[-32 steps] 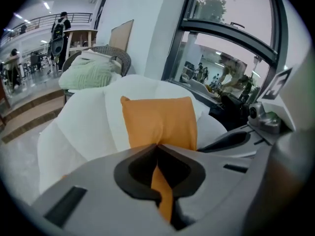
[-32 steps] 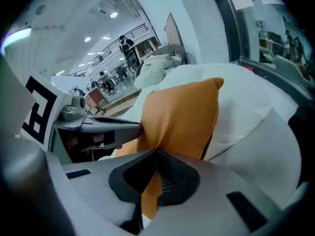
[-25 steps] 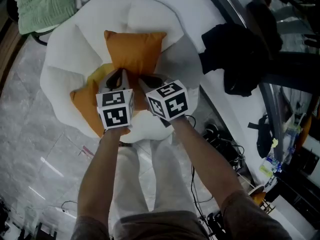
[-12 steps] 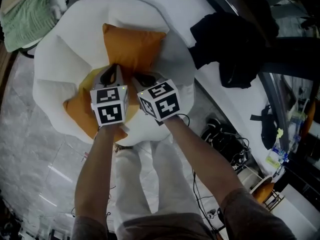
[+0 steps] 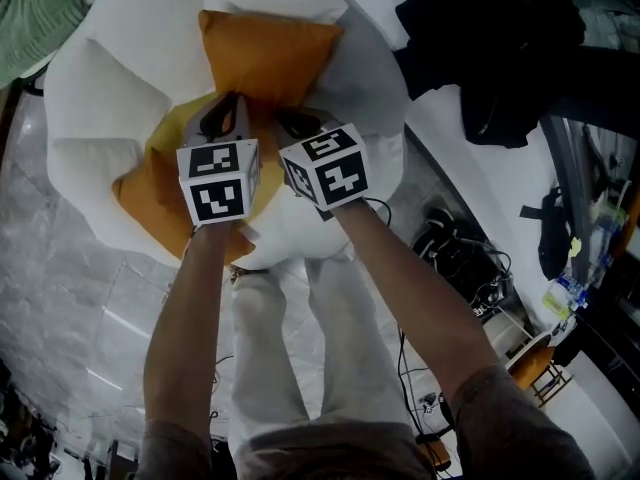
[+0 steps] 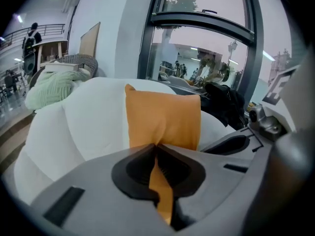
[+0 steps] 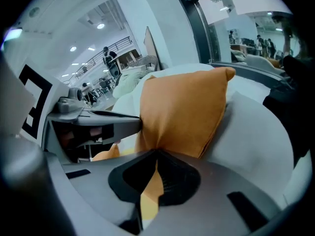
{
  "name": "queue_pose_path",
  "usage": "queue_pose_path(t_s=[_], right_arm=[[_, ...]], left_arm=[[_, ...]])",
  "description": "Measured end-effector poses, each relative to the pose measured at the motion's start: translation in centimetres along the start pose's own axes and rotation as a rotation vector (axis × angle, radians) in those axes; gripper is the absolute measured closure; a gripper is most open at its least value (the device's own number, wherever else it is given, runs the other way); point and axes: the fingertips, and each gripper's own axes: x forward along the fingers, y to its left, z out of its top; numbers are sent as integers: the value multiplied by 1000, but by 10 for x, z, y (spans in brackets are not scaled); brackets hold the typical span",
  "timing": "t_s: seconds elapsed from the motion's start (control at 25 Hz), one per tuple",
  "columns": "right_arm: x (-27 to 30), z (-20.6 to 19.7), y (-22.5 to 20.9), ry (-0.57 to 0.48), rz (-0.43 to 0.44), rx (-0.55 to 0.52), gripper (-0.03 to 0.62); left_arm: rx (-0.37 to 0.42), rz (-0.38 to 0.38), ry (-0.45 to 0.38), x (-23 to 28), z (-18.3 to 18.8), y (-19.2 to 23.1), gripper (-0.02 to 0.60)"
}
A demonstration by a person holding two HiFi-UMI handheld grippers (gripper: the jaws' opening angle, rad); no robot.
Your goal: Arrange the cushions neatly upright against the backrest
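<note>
Orange cushion [image 5: 268, 56] stands upright against the back of the white chair [image 5: 105, 98], mid-backrest, with its lower edge down in the seat. Left gripper [image 5: 222, 120] and right gripper [image 5: 296, 124] sit side by side at that lower edge, close together, marker cubes toward the person. Head view: the cubes cover the jaws, so the grip is not readable there. Left gripper view: jaws pressed together with a fold of orange cloth pinched between the pads, and the cushion rising straight above them. Right gripper view: same state, jaws closed on a fold of the orange cloth. It also shows the left gripper's body just beside the cushion's left edge. Only the head view shows a second cushion [image 5: 150, 196], also orange, lying low at the chair's left front, partly under the left gripper. A yellow patch [image 5: 168, 146] lies between it and the upright one; cannot tell whether that is a separate cushion. Outside the chair: green throw [image 5: 30, 8] beyond its left back, black garment [image 5: 490, 58] on a white surface to its right, cables [image 5: 460, 263] on the floor at its right front. Left gripper view adds a dark window frame [image 6: 197, 23] behind the chair.
</note>
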Motion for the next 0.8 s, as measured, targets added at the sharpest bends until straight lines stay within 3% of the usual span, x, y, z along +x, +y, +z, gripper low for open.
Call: queue_pose_path(t_s=[0.36, 0.56, 0.8], right_arm=[[-11, -5, 4, 14, -18, 21, 569], [-21, 1, 33, 26, 26, -14, 568], [-5, 8, 91, 50, 105, -79, 568]], left_arm=[[-6, -3, 13, -11, -2, -4, 558], [-37, -9, 11, -40, 0, -2, 558], [-101, 64, -1, -83, -13, 40, 555]])
